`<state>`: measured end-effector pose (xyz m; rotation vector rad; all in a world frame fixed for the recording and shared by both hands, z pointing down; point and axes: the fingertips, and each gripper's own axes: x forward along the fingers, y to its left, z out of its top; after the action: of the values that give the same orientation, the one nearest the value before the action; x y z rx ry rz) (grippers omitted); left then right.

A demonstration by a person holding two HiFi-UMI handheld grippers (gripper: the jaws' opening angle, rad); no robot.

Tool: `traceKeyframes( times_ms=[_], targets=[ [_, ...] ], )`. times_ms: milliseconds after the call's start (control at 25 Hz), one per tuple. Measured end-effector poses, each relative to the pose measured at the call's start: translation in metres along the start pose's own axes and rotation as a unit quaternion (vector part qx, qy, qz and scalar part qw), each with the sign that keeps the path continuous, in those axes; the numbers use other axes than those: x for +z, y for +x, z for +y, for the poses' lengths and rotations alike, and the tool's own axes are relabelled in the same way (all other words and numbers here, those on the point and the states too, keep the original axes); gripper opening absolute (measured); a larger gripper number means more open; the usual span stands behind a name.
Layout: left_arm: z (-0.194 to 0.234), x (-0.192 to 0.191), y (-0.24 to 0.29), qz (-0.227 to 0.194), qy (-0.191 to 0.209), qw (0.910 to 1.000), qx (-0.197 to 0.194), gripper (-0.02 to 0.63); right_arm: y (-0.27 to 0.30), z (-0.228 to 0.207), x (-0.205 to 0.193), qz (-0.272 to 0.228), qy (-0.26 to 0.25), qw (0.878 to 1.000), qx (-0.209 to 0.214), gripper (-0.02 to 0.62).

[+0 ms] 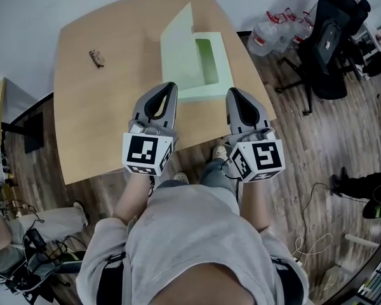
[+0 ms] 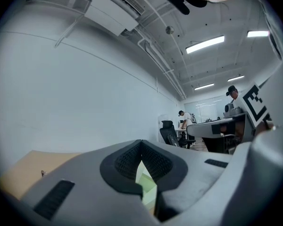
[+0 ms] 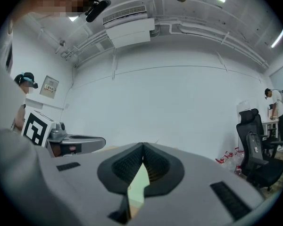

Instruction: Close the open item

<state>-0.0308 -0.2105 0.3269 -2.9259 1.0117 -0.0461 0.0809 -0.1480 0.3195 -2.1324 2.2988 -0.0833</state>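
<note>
A pale green box (image 1: 206,68) lies open on the wooden table (image 1: 101,119), its lid (image 1: 180,40) standing upright along the left side. My left gripper (image 1: 171,86) hovers just in front of the box's near left corner with its jaws pressed together and nothing between them. My right gripper (image 1: 231,91) sits by the near right corner, also shut and empty. In the left gripper view a sliver of the green box (image 2: 148,188) shows below the tips of the left gripper (image 2: 141,142). The right gripper view shows the box (image 3: 139,185) in the same way under the right gripper (image 3: 142,146).
A small brown object (image 1: 96,57) lies on the table's far left. A black office chair (image 1: 327,49) and plastic water bottles (image 1: 273,33) stand to the right on the wooden floor. Another person's legs (image 1: 362,189) and cables (image 1: 311,234) are at the right.
</note>
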Motion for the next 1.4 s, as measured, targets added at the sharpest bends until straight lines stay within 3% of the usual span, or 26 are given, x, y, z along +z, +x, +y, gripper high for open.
traceKeyframes(
  times_ms=[600,960,1160,1400],
  targets=[
    [0.009,-0.001,0.075,0.004,-0.008,0.9975,0.070,0.015,0.077,-0.066,0.008,0.010,-0.005,0.995,0.100,0.008],
    [0.003,-0.012,0.090,0.017,-0.012,0.9945,0.103,0.017,0.104,-0.077,0.005,0.015,-0.008,0.985,0.173,0.009],
    [-0.009,-0.020,0.100,0.029,-0.012,0.9948,0.096,0.134,0.113,-0.082,0.002,0.022,-0.011,0.979,0.204,0.008],
    [-0.021,-0.052,0.111,0.077,-0.007,0.9923,0.097,0.199,0.120,-0.083,-0.006,0.032,-0.017,0.970,0.239,0.008]
  ],
)
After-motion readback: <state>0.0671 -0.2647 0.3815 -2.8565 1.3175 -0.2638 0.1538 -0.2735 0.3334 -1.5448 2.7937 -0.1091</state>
